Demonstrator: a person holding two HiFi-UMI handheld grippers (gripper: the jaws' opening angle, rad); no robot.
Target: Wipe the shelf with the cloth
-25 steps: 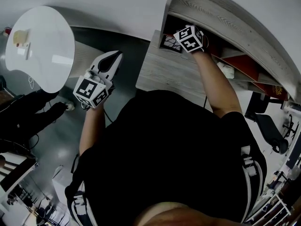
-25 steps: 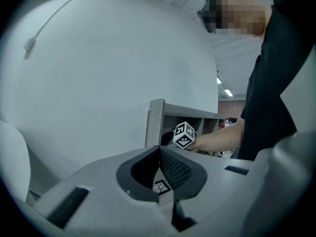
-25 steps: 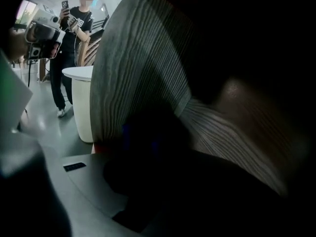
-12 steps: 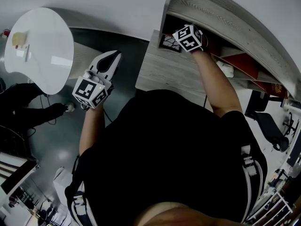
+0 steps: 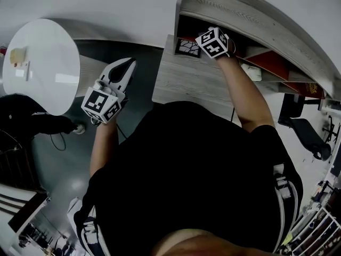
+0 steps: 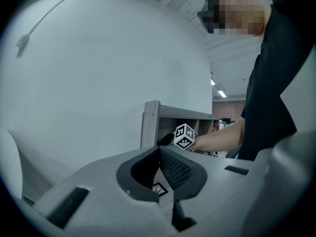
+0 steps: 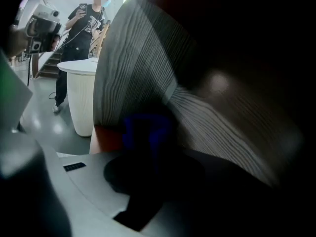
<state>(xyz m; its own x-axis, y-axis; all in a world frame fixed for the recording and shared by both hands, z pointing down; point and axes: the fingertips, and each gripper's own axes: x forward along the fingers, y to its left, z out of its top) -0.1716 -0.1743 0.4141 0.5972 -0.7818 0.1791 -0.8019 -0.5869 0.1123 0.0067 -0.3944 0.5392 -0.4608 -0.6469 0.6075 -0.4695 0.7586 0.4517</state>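
Clamps the blue cloth (image 7: pixel 144 127) in the right gripper (image 7: pixel 148 149), deep inside the leftmost bay of the shelf (image 5: pixel 240 16), beside its grey wood wall. Holds the left gripper (image 6: pixel 159 151) out left of the shelf, well apart from it, jaws pressed together, nothing between.

No words, numbers or brand names can be read. The only print is black-and-white square marker patterns on the left cube (image 5: pixel 102 104) and the right cube (image 5: pixel 214 42).
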